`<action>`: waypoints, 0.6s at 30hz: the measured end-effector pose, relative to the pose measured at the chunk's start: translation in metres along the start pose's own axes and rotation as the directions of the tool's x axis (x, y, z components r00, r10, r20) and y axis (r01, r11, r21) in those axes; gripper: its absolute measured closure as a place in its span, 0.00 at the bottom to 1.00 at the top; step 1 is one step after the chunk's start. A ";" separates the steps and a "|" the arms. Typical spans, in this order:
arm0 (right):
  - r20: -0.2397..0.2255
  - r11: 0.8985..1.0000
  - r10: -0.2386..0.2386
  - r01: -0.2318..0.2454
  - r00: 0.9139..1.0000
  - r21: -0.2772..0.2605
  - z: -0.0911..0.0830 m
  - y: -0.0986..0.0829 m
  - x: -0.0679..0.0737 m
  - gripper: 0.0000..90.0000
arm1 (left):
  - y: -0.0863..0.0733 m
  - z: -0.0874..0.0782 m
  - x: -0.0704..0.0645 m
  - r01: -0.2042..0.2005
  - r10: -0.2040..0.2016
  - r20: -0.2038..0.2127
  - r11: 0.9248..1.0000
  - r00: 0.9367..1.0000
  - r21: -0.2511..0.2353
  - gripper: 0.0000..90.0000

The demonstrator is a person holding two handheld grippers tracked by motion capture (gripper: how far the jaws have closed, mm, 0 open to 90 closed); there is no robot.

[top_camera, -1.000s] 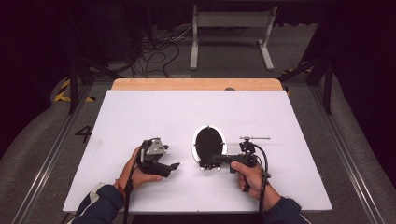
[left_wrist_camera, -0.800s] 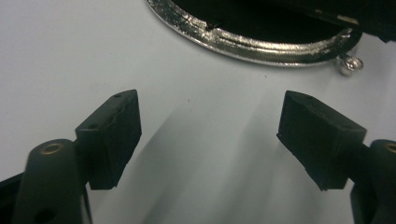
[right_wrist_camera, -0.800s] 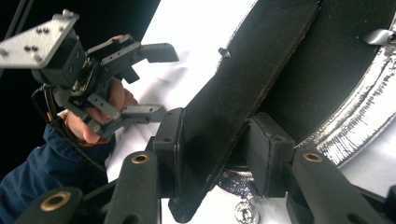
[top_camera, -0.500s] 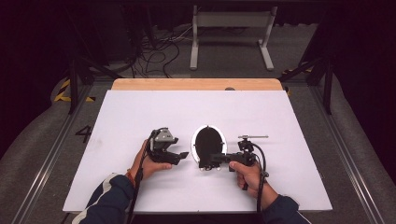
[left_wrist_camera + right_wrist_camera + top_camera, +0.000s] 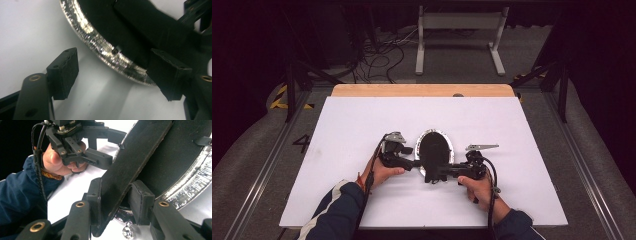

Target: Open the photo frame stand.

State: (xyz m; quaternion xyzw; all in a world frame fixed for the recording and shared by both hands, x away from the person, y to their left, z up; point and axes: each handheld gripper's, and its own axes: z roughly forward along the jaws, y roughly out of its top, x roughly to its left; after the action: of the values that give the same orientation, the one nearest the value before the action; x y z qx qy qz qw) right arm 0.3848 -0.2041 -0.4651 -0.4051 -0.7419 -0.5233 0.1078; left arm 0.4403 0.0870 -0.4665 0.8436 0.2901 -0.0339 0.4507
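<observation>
A round black dish with a glittering silver rim (image 5: 435, 150) lies on the white table (image 5: 512, 130), about midway between the left and right edges and somewhat nearer the front edge than the back. Across it runs a flat black leather-like strap (image 5: 135, 167). The right gripper (image 5: 435, 173) has its jaws closed on the near end of that strap, the pads pinching it from both sides in the right gripper view. The left gripper (image 5: 412, 162) sits at the dish's left side with its jaws open, one pad on the bare table and the other just over the silver rim; whether that pad touches the rim is hard to tell.

The step in hand looks like taking hold of the dish's rim with the left gripper while the right keeps the strap. To do it well, slide the left jaws further so the rim sits squarely between both pads before closing, and keep the right grip steady so the strap does not drag the dish sideways.

There is plenty of open room: bare white table on every side of the dish, with all four edges well apart from it, so a small slide risks nothing
</observation>
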 end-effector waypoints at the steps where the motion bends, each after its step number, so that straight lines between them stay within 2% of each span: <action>1: 0.002 1.000 -0.011 0.011 1.000 0.001 0.000 0.000 0.000 0.72 | 0.000 0.001 0.000 -0.001 0.001 0.008 1.000 1.000 0.002 0.31; 5: -0.001 0.999 -0.033 0.033 0.999 -0.002 0.000 0.000 0.001 0.71 | 0.001 0.004 -0.003 -0.012 0.011 0.039 1.000 0.999 0.016 0.36; 9: -0.003 0.999 -0.038 0.038 0.999 0.000 -0.001 0.000 0.001 0.71 | 0.001 0.001 -0.002 -0.013 0.013 0.065 1.000 0.998 0.004 0.40; 11: -0.001 0.999 -0.043 0.043 0.999 0.005 -0.001 0.000 0.001 0.71 | 0.001 -0.003 -0.002 -0.038 0.038 0.071 0.999 0.997 -0.014 0.41; 14: 0.008 0.999 -0.044 0.044 0.999 0.007 -0.002 0.000 0.002 0.74 | 0.003 -0.009 -0.005 -0.062 0.067 0.065 0.995 0.996 -0.075 0.44; 15: 0.012 0.999 -0.053 0.053 0.999 0.005 -0.003 0.000 0.002 0.75 | 0.004 -0.011 -0.007 -0.059 0.065 0.063 0.994 0.996 -0.089 0.47; 16: 0.015 0.998 -0.058 0.058 0.998 0.006 -0.003 0.000 0.004 0.76 | 0.004 -0.013 -0.007 -0.090 0.095 0.056 0.992 0.994 -0.092 0.51; 18: 0.018 0.998 -0.060 0.060 0.998 0.008 -0.004 0.000 0.004 0.76 | 0.004 -0.014 -0.007 -0.086 0.092 0.058 0.992 0.994 -0.097 0.57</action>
State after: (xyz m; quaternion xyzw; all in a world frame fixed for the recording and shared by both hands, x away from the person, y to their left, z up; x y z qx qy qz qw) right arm 0.3811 -0.2051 -0.4608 -0.3871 -0.7566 -0.5198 0.0868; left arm 0.4333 0.0928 -0.4527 0.8320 0.2392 -0.0261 0.4999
